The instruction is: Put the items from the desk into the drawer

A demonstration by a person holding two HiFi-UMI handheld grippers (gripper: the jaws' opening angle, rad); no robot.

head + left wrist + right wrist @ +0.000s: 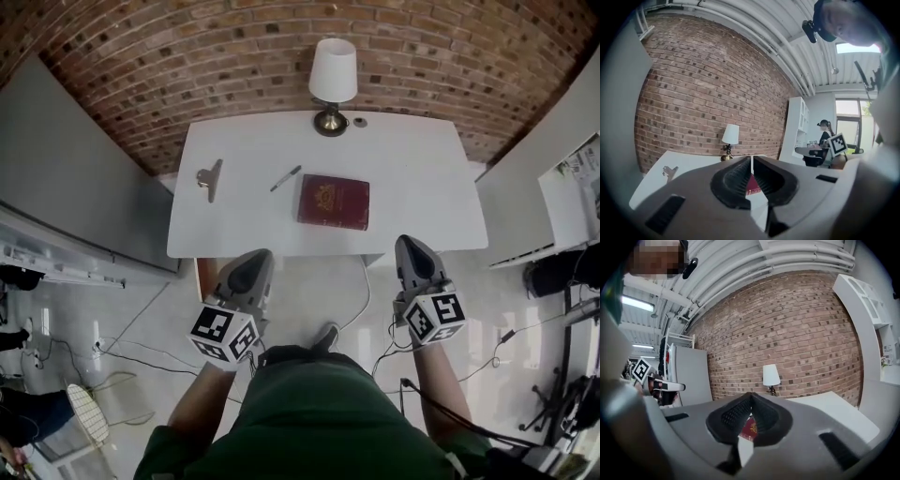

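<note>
The left gripper (255,261) has its jaws pressed together with nothing between them, and the right gripper (411,246) is the same: closed and empty. Both hang just before the near edge of the white desk (412,187), not touching it. On the desk lie the red book (334,201) in the middle, the pen (286,178) just left of it and the binder clip (210,176) further left; a lamp (332,82) stands at the far edge. The drawer I cannot make out. I think the flat book may slide away if jaws push on its edge, and the thin pen may roll off. Both forearms reach forward from the body, side by side, with the grippers pointing at the desk.
</note>
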